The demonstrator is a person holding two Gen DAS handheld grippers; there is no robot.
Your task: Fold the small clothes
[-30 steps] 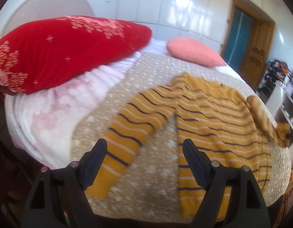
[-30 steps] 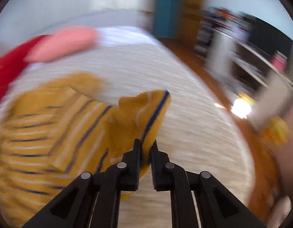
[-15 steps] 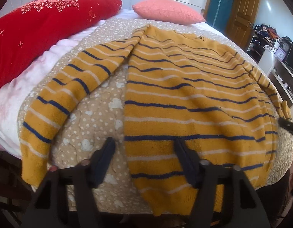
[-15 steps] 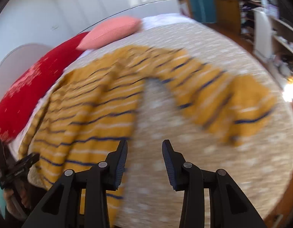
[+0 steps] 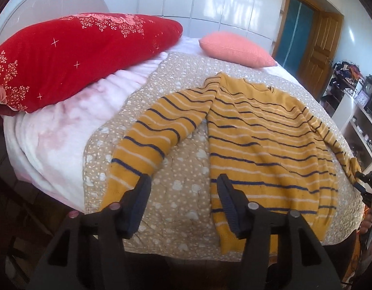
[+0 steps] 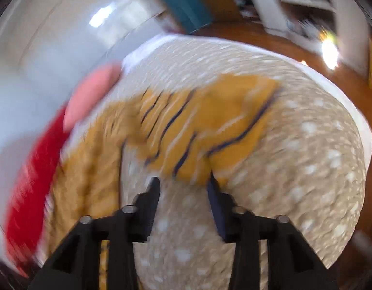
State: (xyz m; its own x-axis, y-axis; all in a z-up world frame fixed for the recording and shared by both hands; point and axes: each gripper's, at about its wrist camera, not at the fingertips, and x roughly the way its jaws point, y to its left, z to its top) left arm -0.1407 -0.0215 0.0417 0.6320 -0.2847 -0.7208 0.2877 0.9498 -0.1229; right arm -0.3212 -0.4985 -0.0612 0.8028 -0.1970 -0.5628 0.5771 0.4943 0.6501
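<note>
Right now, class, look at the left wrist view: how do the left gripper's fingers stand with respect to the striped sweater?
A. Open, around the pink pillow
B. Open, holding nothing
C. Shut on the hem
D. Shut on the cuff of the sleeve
B: the left gripper stands open with bare quilt between its fingers, and the sweater lies flat, unheld by it.

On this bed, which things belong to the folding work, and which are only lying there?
For the job:
- striped sweater, spread flat
- left tongs, open, empty
- right tongs, open, at a sleeve end

Just lying about:
- red pillow
- pink pillow
- spotted quilt under the sweater
</note>
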